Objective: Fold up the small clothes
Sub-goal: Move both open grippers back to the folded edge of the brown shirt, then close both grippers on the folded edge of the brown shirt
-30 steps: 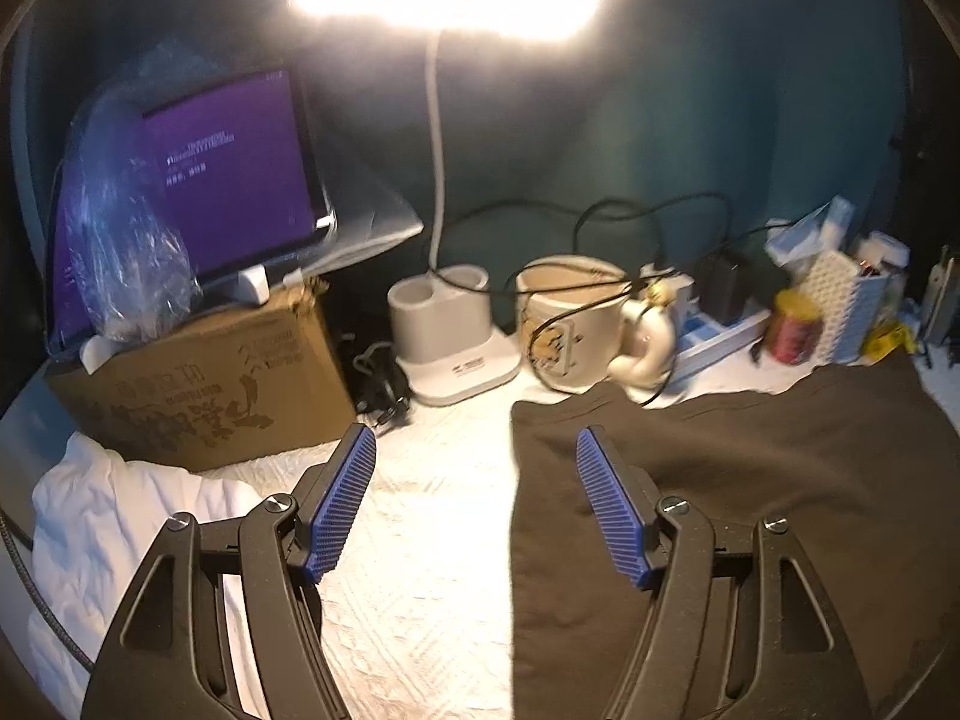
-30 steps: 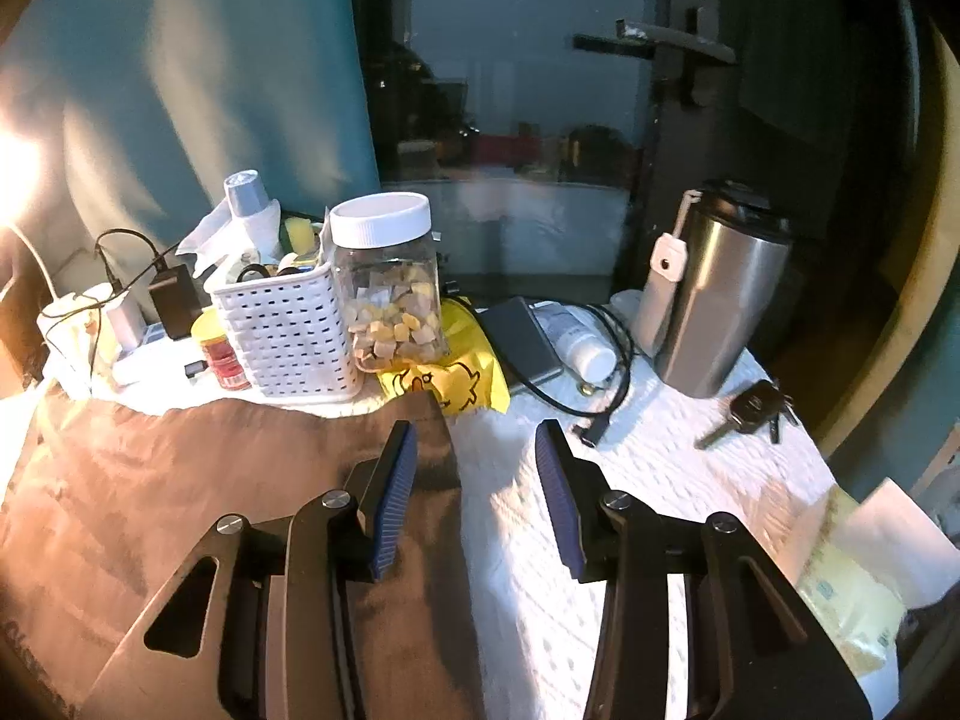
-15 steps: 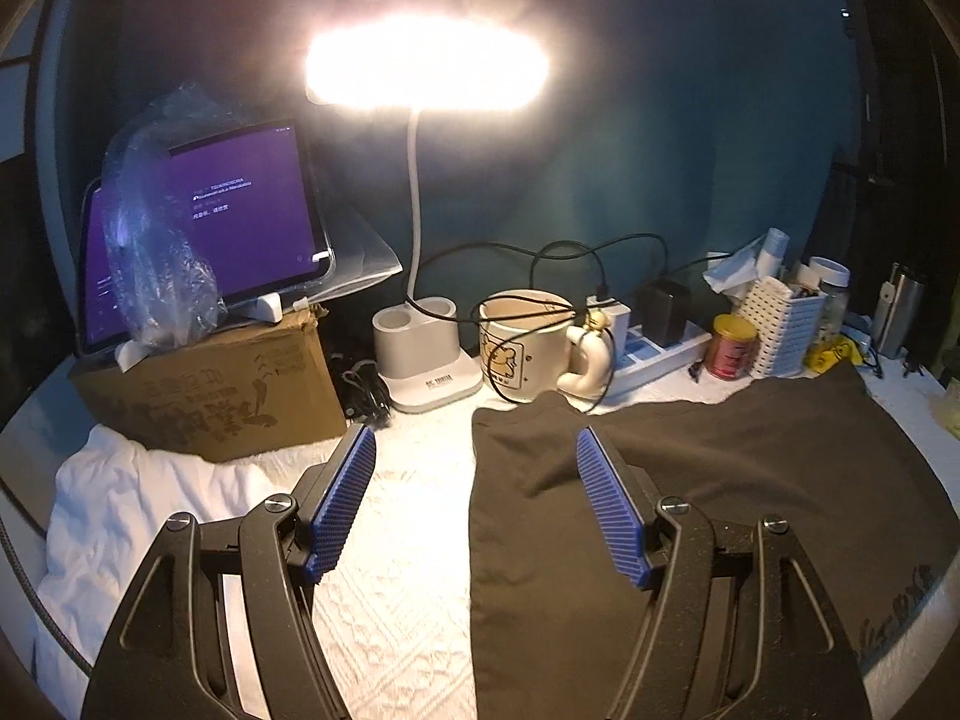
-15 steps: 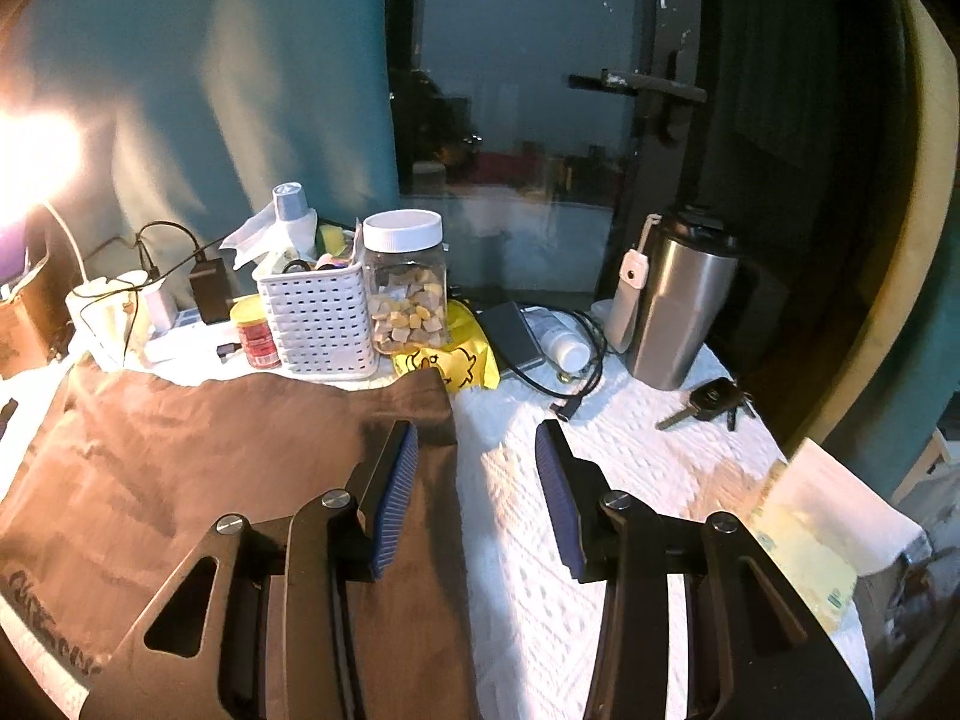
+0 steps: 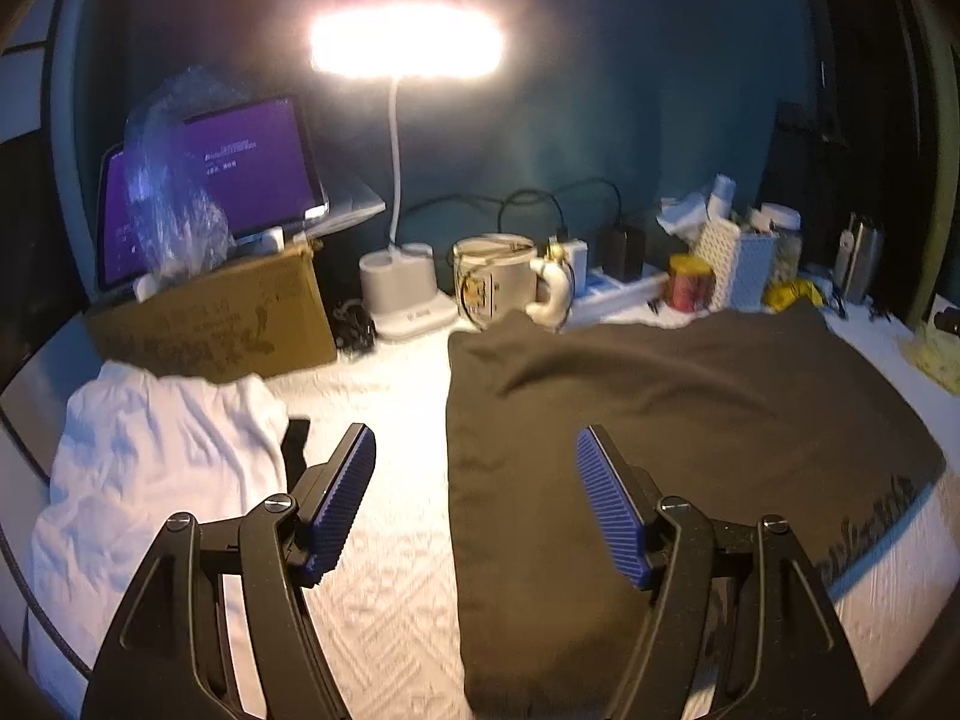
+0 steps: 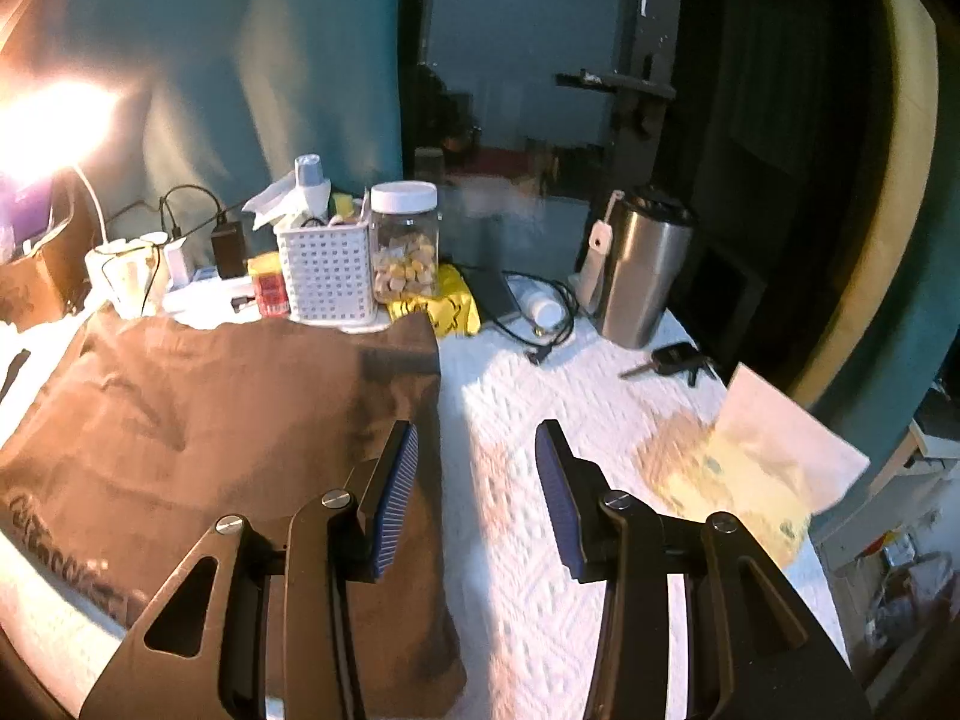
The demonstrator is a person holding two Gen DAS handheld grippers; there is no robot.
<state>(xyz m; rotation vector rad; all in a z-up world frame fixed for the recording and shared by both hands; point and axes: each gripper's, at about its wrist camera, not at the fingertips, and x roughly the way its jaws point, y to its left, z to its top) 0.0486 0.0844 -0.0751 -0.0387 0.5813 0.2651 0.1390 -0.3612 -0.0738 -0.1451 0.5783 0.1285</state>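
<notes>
**Risk note: both grippers empty over a garment hemmed in by clutter**

The dark garment (image 5: 690, 420) lies flat on the white-covered counter (image 5: 384, 588). My left gripper (image 5: 476, 498) hangs with fingers spread wide, holding nothing, straddling the garment's left edge. My right gripper (image 6: 477, 495) is likewise parted and empty, straddling the right edge.

Hazards, in my judgement:
- The far hem lies close against the mug (image 5: 495, 282), red tin (image 5: 690, 282) and white basket (image 6: 327, 273). Lifting that edge carelessly could tip them or snag the black cable (image 5: 540, 198).
- Pinching the white cover along with the fabric would drag the whole surface.
- Uneven grips would skew the fold.
- The white cloth (image 5: 162, 468) nearby could get swept along.
</notes>
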